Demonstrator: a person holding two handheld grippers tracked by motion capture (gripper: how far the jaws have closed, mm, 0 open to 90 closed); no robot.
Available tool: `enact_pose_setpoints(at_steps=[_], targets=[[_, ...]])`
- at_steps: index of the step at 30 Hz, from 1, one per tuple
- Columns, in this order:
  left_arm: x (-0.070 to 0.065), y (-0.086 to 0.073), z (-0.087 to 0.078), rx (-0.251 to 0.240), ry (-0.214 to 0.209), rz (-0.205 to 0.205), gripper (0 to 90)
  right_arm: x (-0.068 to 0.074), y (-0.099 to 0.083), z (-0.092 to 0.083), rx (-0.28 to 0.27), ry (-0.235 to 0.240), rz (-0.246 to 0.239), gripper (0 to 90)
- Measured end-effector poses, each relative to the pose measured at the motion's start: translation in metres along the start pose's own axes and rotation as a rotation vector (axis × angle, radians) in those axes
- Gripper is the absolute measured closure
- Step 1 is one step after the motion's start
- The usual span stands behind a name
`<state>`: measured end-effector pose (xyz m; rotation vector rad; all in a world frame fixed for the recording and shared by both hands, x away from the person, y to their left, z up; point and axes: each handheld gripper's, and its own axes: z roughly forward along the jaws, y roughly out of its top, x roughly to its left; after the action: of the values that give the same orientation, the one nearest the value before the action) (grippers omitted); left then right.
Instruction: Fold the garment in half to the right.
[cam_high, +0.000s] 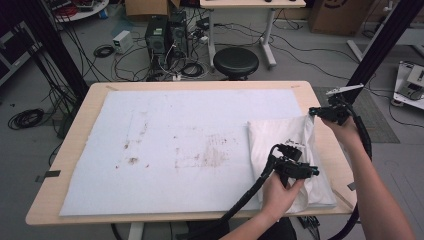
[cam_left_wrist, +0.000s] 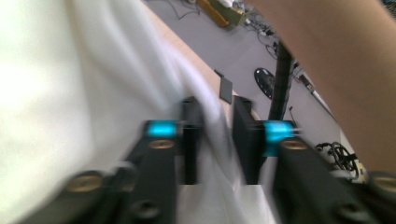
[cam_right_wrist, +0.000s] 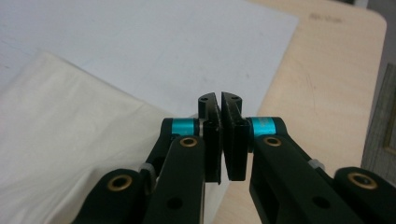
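Note:
A folded white cloth (cam_high: 280, 140) lies on the right part of a stained white sheet (cam_high: 175, 130) that covers the wooden table (cam_high: 70, 145). My left gripper (cam_high: 312, 171) sits over the cloth's near right edge. In the left gripper view, which is blurred, its jaws (cam_left_wrist: 217, 135) stand apart with a fold of the cloth (cam_left_wrist: 70, 70) running between them. My right gripper (cam_high: 314, 112) is at the cloth's far right corner. The right gripper view shows its jaws (cam_right_wrist: 220, 100) closed together, with nothing seen between the tips and the cloth (cam_right_wrist: 60, 121) down to the left.
Bare table wood (cam_right_wrist: 327, 70) runs along the right of the sheet (cam_right_wrist: 140, 42). A forearm (cam_left_wrist: 327, 56) crosses the left gripper view. Beyond the table stand a black stool (cam_high: 235, 61), computer towers (cam_high: 165, 35), floor cables and a slanted black frame post (cam_high: 380, 45).

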<state>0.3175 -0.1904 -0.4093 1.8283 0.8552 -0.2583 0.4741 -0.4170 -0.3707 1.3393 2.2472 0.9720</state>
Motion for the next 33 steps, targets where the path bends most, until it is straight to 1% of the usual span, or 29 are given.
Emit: enact_pose_setpoints(at_steps=[1,2,3,4,5,6,7,8,10,12,13,14,15,17,18,20,22,24,26,28,31,32,33], targets=[[-0.001,0.000,-0.003,-0.024,-0.009,0.012,56.8,0.000,-0.003,0.002,0.006,-0.014,0.009,83.4],[-0.002,0.000,-0.008,-0.046,-0.012,0.037,54.9,0.000,-0.006,0.003,0.003,-0.043,0.014,82.1],[-0.002,0.000,-0.017,-0.077,-0.020,0.061,53.6,0.000,-0.009,0.003,-0.009,-0.057,0.030,80.3],[-0.002,0.000,-0.025,-0.097,-0.025,0.073,49.8,-0.001,-0.011,0.000,-0.019,-0.071,0.059,74.0],[-0.002,0.001,-0.032,-0.111,-0.023,0.083,49.1,-0.002,-0.013,-0.003,-0.032,-0.082,0.089,72.2],[-0.001,0.001,-0.042,-0.131,-0.020,0.096,49.1,-0.002,-0.014,-0.005,-0.042,-0.071,0.102,71.7],[0.001,0.000,-0.055,-0.150,-0.013,0.122,48.7,-0.001,-0.016,-0.008,-0.052,-0.069,0.108,69.3],[0.001,0.000,-0.063,-0.160,-0.002,0.140,48.7,0.000,-0.018,-0.009,-0.053,-0.072,0.113,67.1],[0.004,-0.002,-0.087,-0.179,0.043,0.195,47.7,0.003,-0.022,-0.011,-0.047,-0.077,0.120,66.4],[0.007,-0.006,-0.112,-0.200,0.100,0.265,47.1,0.007,-0.026,-0.009,-0.036,-0.112,0.134,62.1],[0.009,-0.009,-0.124,-0.211,0.131,0.301,46.2,0.008,-0.029,-0.006,-0.026,-0.131,0.139,59.9],[0.011,-0.013,-0.137,-0.218,0.160,0.331,45.1,0.009,-0.032,-0.003,-0.013,-0.139,0.148,58.6],[0.014,-0.016,-0.150,-0.226,0.190,0.350,45.0,0.009,-0.034,0.001,-0.004,-0.136,0.160,58.1],[0.021,-0.024,-0.173,-0.241,0.232,0.371,44.5,0.009,-0.040,0.007,0.008,-0.129,0.179,58.2],[0.025,-0.028,-0.184,-0.247,0.256,0.382,44.3,0.008,-0.042,0.010,0.021,-0.129,0.188,59.9],[0.034,-0.036,-0.204,-0.248,0.301,0.394,44.0,0.009,-0.046,0.015,0.037,-0.105,0.184,69.6],[0.044,-0.043,-0.221,-0.241,0.345,0.409,44.0,0.011,-0.049,0.016,0.035,-0.098,0.166,82.9],[0.054,-0.049,-0.237,-0.232,0.380,0.416,43.3,0.013,-0.050,0.016,0.031,-0.098,0.153,88.6],[0.063,-0.054,-0.252,-0.232,0.415,0.421,42.0,0.013,-0.051,0.014,0.029,-0.096,0.149,89.2],[0.071,-0.059,-0.264,-0.240,0.432,0.414,41.9,0.011,-0.052,0.013,0.027,-0.104,0.148,89.6],[0.079,-0.065,-0.281,-0.238,0.467,0.421,41.8,0.009,-0.053,0.009,0.013,-0.125,0.152,89.6],[0.082,-0.067,-0.285,-0.237,0.473,0.424,41.7,0.008,-0.054,0.007,0.010,-0.137,0.151,89.2],[0.084,-0.069,-0.290,-0.236,0.485,0.430,41.7,0.007,-0.055,0.005,0.007,-0.136,0.156,86.9]])
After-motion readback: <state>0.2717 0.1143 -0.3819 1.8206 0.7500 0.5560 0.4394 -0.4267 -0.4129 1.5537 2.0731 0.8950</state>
